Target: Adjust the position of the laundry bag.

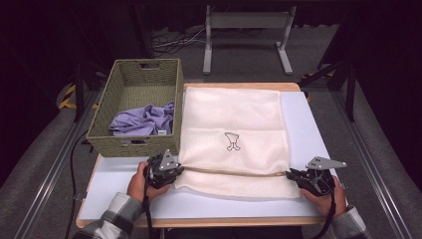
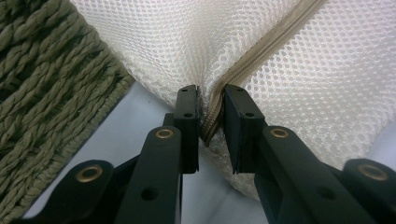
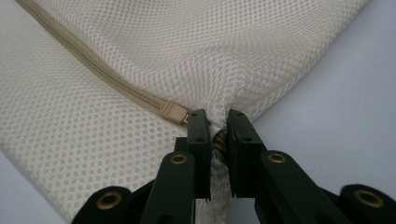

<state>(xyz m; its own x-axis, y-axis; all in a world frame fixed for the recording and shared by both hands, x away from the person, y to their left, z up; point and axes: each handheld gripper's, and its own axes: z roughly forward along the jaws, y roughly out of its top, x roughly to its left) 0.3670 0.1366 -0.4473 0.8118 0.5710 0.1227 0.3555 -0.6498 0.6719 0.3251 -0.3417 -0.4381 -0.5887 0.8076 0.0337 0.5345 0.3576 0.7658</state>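
Note:
A cream mesh laundry bag (image 1: 231, 119) lies flat on the white table (image 1: 308, 119), with a small dark logo at its middle. A tan zipper (image 1: 234, 173) runs across the bag near its front edge. My left gripper (image 1: 180, 168) pinches the zipper's left end; in the left gripper view the jaws (image 2: 211, 100) clamp the zipper tape (image 2: 261, 51) and bunched mesh (image 2: 187, 42). My right gripper (image 1: 290, 174) grips the right end. In the right gripper view its jaws (image 3: 218, 123) squeeze the bag's corner just past the tan slider (image 3: 172, 113).
A woven olive basket (image 1: 129, 144) stands at the table's left, touching the bag's left edge, with a crumpled lilac garment (image 1: 144, 119) inside. A metal stand (image 1: 246, 30) is on the floor beyond the table. Bare table strips lie in front and to the right.

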